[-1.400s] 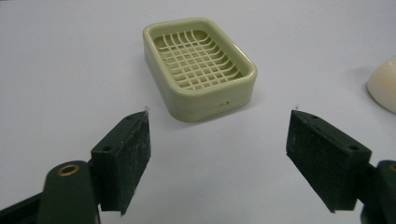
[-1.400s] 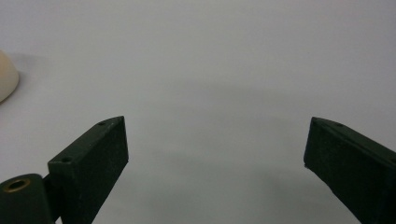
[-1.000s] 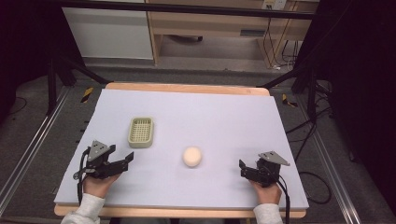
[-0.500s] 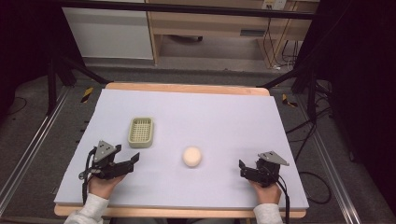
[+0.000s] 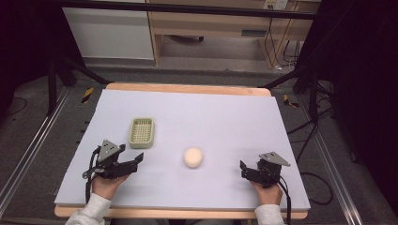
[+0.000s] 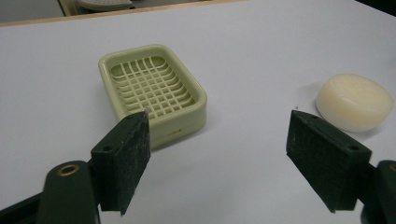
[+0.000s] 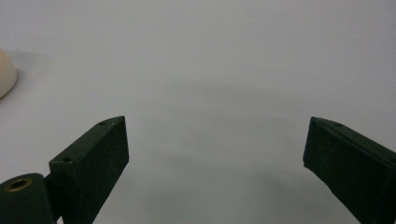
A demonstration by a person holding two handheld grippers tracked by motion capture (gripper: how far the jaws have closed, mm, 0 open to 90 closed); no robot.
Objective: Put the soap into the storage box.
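— Nothing is picked up yet, as far as I can judge. On the left, the left tool (image 5: 136,161) hovers low over the table (image 5: 225,117) with its jaws spread wide and empty, pointing between the dish and the soap.

— And the soap dish (image 5: 141,132)?

— Pale green, slotted bottom, nothing lying in it (the left gripper view shows the grid bare). It sits just beyond the left tool.

— The soap?

— The round cream soap bar (image 5: 193,157) lies on the table near the middle, apart from the dish and touched by neither tool.

— The right side?

— The right tool (image 5: 243,169) rests near the front edge, jaws wide apart, holding nothing. So grasping the soap and setting it in the dish all seems left to do.
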